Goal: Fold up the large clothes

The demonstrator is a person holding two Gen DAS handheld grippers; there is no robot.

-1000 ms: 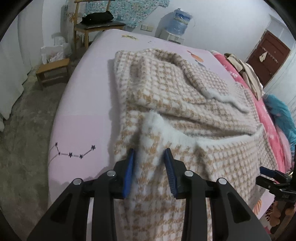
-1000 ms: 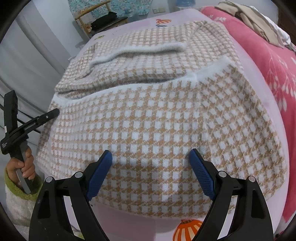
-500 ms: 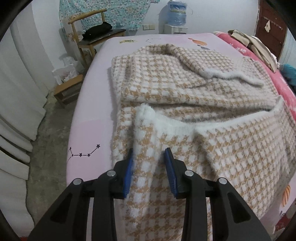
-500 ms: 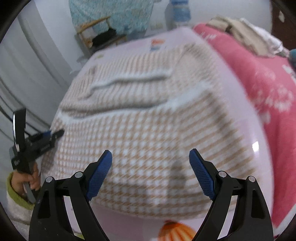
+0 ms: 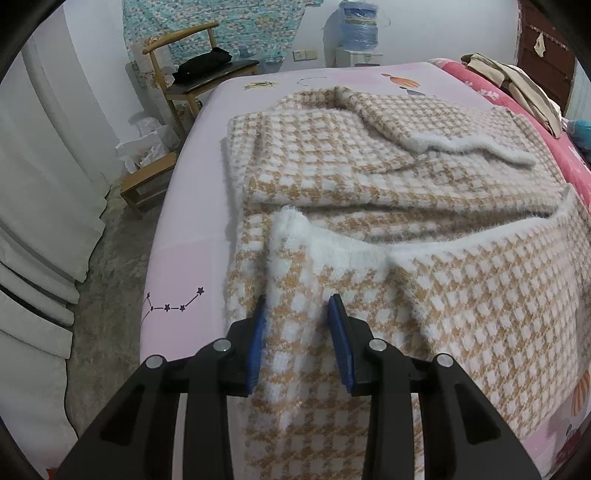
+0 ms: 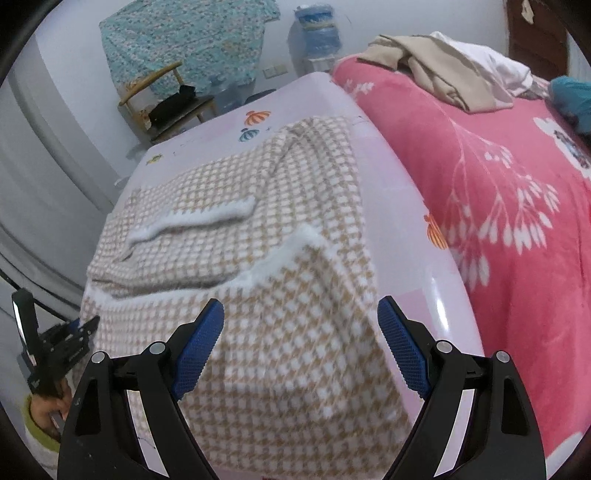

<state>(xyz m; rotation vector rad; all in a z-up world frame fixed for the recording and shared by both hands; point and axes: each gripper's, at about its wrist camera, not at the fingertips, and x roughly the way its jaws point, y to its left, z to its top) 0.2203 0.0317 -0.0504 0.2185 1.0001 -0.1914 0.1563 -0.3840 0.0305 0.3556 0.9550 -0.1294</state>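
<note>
A fluffy tan-and-white checked sweater [image 5: 369, 177] lies partly folded on the pink bed sheet [image 5: 199, 229], its white-trimmed lower hem turned up over the body. My left gripper [image 5: 297, 317] is shut on a bunched fold of the hem at the sweater's near left corner; fabric fills the gap between the blue pads. In the right wrist view, my right gripper [image 6: 301, 317] hovers open over the sweater's [image 6: 258, 206] near right part, its pads clear of the knit. At that view's lower left is the left gripper [image 6: 74, 332], held by a hand [image 6: 44, 410].
A red floral blanket [image 6: 498, 184] covers the bed to the right, with a pile of beige and white clothes [image 6: 443, 70] on it. A wooden chair [image 5: 195, 74], a low stool [image 5: 147, 181] and a water bottle [image 5: 358, 26] stand beyond the bed's left side.
My right gripper has moved right along the sweater's near edge, still open; more red blanket shows. The left gripper has turned a little and kept its hold on the hem.
</note>
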